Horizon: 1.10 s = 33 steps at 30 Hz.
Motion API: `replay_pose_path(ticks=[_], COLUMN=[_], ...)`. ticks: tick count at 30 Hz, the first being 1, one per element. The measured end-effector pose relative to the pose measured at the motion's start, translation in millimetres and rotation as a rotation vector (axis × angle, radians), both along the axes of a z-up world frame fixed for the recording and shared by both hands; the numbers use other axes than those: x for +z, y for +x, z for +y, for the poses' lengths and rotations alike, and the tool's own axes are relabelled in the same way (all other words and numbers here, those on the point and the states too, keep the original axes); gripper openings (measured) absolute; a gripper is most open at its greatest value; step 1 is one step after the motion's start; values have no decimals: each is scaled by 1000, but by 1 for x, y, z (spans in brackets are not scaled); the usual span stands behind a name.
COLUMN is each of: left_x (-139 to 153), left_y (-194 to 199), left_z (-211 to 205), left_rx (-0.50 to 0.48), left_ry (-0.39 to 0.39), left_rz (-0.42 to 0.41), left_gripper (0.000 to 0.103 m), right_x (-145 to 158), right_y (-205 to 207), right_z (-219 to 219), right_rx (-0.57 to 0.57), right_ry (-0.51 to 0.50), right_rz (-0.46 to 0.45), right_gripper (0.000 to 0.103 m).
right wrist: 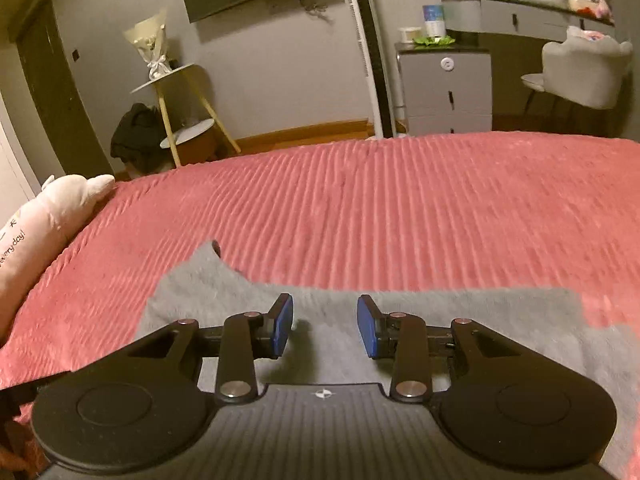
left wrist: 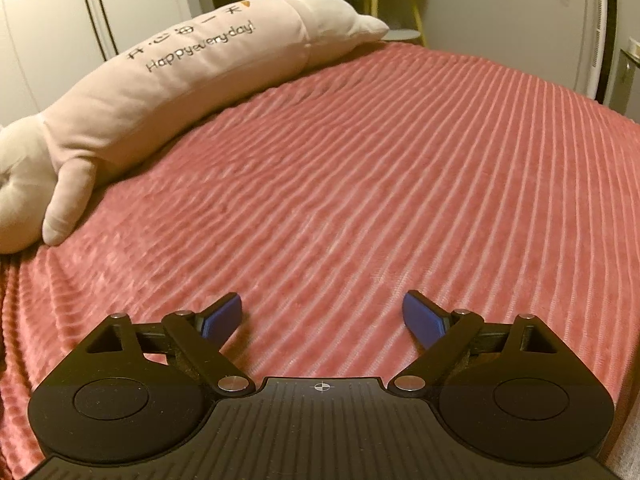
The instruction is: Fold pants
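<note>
Grey pants (right wrist: 360, 344) partly hidden beneath right claw (right wrist: 325, 326), plush pillow (left wrist: 160, 92) cut off at left edge

Bedspread (left wrist: 400, 184): salmon-red w/ ribbed stripe pattern. Long plush bolster pillow (left wrist: 172, 92): pale pink-beige, dark embroidered text + small orange heart. Fleecy pants (right wrist: 332, 316): plain grey, no pattern. Both grippers black w/ blue finger pads (right wrist: 285, 322). Cabinet (right wrist: 448, 92): grey. Stool legs (right wrist: 168, 124): yellow.
</note>
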<state>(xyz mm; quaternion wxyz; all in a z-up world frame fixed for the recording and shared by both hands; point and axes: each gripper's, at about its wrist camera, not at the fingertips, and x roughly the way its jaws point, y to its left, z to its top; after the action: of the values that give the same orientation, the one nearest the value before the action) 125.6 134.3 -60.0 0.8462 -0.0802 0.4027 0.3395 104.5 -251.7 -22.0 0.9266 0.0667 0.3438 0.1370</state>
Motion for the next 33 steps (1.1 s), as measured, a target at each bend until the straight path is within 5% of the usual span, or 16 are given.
replay_pose_path(ticks=[3,15,21,27,30,33], left_x=[0,-2,-3,-4,-4,-5], left_y=[0,1,1,1,0,2], left_z=[1,2,-1,0,1,0], left_rx=[4,16,12,9,10,12], left_ry=[-8,-10,8,16,15,25], left_rz=[-4,-12,-12,-14,-18,-20], left_gripper=[94,95,95,97,98,98], right_x=[-16,-19,-23,-26,-22,-7], right_y=[12,6,9,21,31,25], right_z=[13,34,54,64,64,44], right_rx=[56,86,90,35,-97,-109], right_ry=[-1,-101,-198,-279,-383,-241], right_rz=[88,33,-25,-74,-89,-69], right_gripper=[35,34,13,11,8,9])
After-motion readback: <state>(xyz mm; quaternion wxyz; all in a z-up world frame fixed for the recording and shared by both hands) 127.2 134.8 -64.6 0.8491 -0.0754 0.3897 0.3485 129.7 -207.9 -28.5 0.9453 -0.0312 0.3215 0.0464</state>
